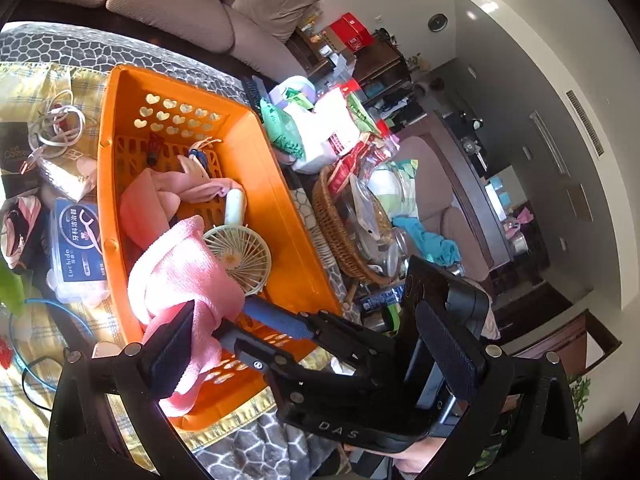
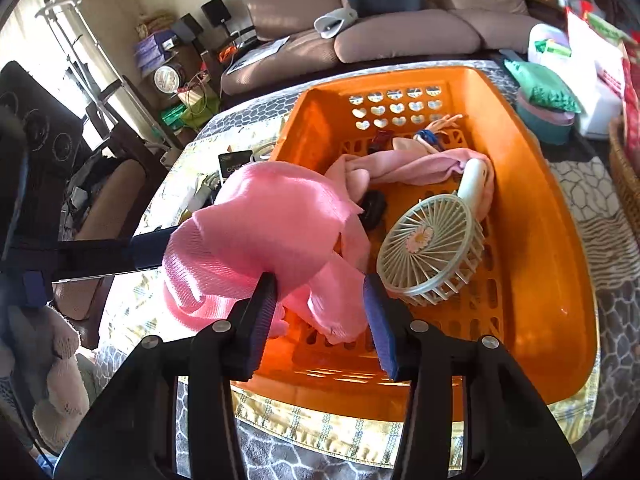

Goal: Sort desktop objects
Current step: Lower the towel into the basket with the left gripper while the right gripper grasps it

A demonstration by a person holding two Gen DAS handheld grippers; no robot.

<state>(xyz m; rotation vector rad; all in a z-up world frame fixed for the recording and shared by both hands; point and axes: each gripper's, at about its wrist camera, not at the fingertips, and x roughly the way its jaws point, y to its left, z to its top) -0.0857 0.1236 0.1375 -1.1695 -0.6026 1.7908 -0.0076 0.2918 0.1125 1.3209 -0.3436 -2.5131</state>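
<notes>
An orange basket [image 1: 280, 216] [image 2: 552, 264] sits on the table. Inside lie a pale handheld fan [image 1: 240, 252] [image 2: 428, 252], a light pink cloth [image 2: 412, 168] and small items at the far end. A bright pink knit cloth [image 1: 180, 280] [image 2: 260, 232] hangs over the basket's near left rim. My left gripper [image 1: 320, 344] is open, its left finger against the pink knit cloth. My right gripper [image 2: 320, 316] is open just above the cloth's lower fold; it also crosses the left wrist view [image 1: 280, 320].
Left of the basket lie a dental floss box [image 1: 78, 240], white cables [image 1: 56, 128] and a dark box [image 1: 14, 148]. A wicker basket [image 1: 340, 232] of snacks and bags stands to the right. A brown sofa [image 2: 400, 32] is behind the table.
</notes>
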